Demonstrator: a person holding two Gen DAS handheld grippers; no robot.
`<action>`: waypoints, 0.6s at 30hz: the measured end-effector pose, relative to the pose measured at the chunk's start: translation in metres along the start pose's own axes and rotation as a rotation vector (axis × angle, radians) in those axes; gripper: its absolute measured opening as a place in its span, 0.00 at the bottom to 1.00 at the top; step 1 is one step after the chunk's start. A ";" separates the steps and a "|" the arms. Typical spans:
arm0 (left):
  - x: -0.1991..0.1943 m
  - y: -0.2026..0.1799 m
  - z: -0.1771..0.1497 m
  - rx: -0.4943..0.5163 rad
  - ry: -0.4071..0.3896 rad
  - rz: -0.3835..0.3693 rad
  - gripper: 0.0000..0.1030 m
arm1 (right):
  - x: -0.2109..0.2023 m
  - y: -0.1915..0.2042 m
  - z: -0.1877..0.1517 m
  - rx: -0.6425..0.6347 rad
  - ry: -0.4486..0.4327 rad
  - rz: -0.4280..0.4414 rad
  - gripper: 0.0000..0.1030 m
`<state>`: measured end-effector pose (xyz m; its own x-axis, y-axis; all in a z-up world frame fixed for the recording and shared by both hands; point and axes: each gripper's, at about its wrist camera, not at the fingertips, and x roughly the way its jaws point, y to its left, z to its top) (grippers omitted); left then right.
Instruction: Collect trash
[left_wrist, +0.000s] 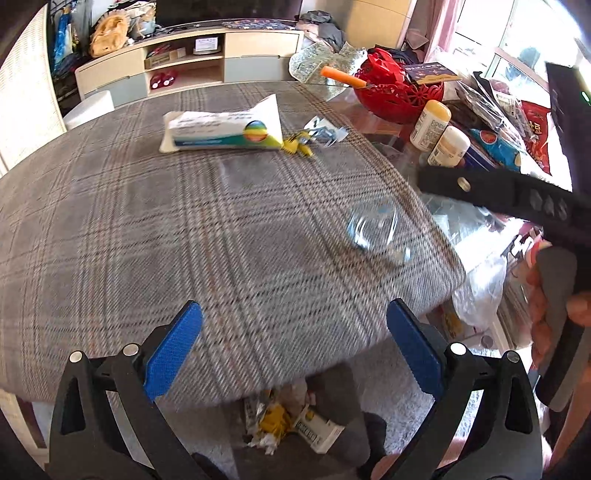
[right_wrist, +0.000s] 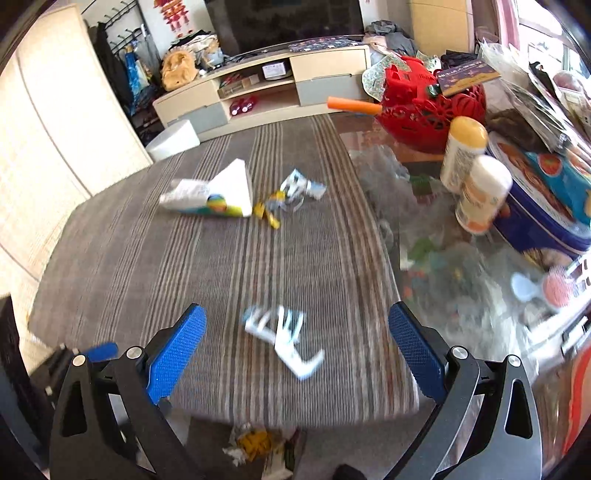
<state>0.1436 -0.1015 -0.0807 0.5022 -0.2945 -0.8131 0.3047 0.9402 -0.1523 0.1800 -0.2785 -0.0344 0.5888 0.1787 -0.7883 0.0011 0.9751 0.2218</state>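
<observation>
Blurring beyond recognition, clear wrapper (left_wrist: 375, 230) between wide-spread right claw (right_wrist: 295, 354).

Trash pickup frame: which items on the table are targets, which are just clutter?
Targets: clear wrapper, white-blue carton, yellow scraps, foil wrapper.

Clutter: red basket, two yellow-capped bottles, blue tin, plaid tablecloth.

A table covered by a grey plaid cloth (left_wrist: 155, 221) carried a white tissue pack (left_wrist: 225, 129), yellow and silvery wrappers (left_wrist: 314, 138) just beside it, and a clear crumpled plastic piece (left_wrist: 373, 229) near the cloth's right edge; a red basket (left_wrist: 399, 96) and two bottles (left_wrist: 439, 136) stood on bare glass beyond.
</observation>
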 end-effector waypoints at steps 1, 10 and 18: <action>0.007 -0.005 0.006 0.002 -0.003 -0.009 0.92 | 0.008 -0.003 0.011 0.011 -0.002 0.001 0.97; 0.064 -0.036 0.045 0.009 -0.011 -0.060 0.92 | 0.073 -0.012 0.085 0.009 0.023 0.017 0.73; 0.102 -0.043 0.057 0.051 0.033 -0.062 0.54 | 0.122 0.002 0.106 -0.072 0.090 0.020 0.44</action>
<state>0.2282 -0.1820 -0.1251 0.4546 -0.3450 -0.8212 0.3757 0.9102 -0.1744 0.3379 -0.2682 -0.0695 0.5132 0.2063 -0.8331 -0.0702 0.9775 0.1988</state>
